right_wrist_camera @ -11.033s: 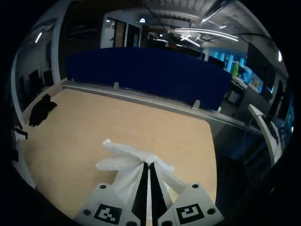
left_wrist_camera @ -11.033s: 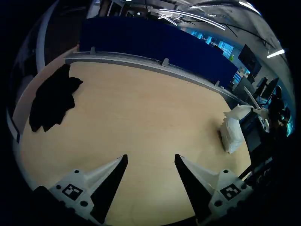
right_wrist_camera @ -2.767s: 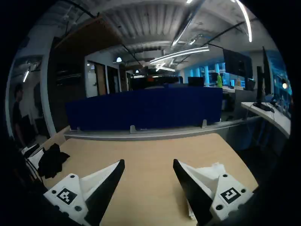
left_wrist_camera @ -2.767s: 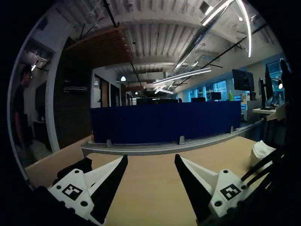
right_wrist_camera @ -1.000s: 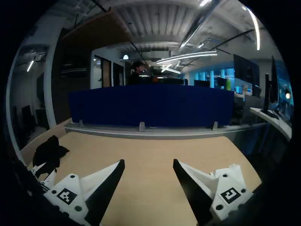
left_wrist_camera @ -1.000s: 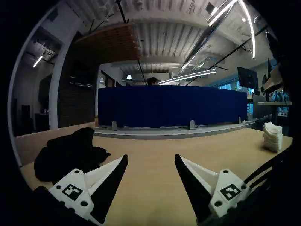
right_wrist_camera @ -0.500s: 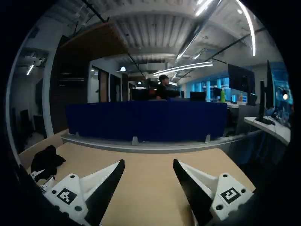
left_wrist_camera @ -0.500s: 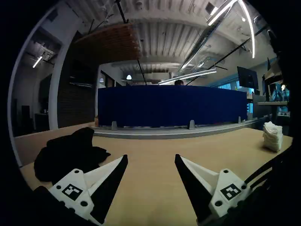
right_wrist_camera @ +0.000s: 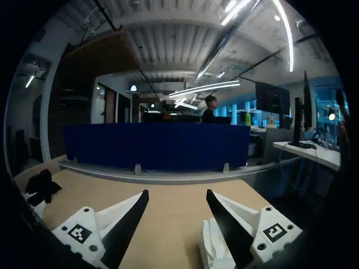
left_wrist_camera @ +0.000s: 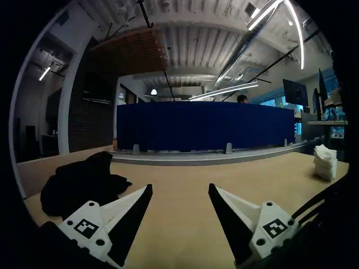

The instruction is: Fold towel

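Hovering both empty | left gripper (left_wrist_camera: pixel 179 185) spread | right gripper (right_wrist_camera: pixel 177 191) spread | folded white cloth towel (right_wrist_camera: pixel 210 246) at 5 o'clock | best lift clear without snagging

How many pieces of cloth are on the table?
2: a black cloth on the table's left, a white towel by its right edge. Others may be hidden.

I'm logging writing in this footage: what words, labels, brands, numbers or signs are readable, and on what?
No readable text.
Square black-and-white code patterns on the left claw and right claw: no letters.
The folded white towel and crumpled black cloth: no visible writing.
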The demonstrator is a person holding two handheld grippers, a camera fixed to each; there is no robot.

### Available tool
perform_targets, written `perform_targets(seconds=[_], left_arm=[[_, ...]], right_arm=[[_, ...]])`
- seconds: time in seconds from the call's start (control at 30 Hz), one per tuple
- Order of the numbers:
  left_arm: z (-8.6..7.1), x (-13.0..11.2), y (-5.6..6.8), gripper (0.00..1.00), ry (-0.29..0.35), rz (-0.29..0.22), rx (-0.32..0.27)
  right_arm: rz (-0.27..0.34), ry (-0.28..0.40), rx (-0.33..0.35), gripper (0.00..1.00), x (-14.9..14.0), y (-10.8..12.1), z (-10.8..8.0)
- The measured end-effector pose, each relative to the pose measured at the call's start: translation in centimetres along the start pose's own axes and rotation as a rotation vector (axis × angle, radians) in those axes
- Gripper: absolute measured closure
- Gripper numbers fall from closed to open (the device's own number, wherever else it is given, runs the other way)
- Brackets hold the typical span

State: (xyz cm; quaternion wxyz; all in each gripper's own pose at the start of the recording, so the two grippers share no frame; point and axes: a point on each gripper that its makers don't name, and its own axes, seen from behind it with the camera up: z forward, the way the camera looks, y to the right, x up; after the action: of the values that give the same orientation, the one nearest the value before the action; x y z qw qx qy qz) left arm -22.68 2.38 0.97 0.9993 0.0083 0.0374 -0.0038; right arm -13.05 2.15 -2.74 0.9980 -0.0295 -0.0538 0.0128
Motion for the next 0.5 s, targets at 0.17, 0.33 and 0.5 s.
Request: perform_targets(seconds=[0.17,0.33,0.5], left_arm=[[-0.1,0.0,-0.1,0.07,0.0,0.0,0.0],[0.0,-0.1,-0.2,0.07,0.0,0.0,0.0],[0.1,-0.1,-0.3,0.07,0.0,0.0,0.0]], right_arm=[[-0.003,-0.001,0.011,0.01,-3.9,0.5,0.2],[-0.007,0.014,0.017,0.01,-7.5,1.1,0.8],[0.002,0.019,0.017,0.0,-10.5,1.5,1.3]])
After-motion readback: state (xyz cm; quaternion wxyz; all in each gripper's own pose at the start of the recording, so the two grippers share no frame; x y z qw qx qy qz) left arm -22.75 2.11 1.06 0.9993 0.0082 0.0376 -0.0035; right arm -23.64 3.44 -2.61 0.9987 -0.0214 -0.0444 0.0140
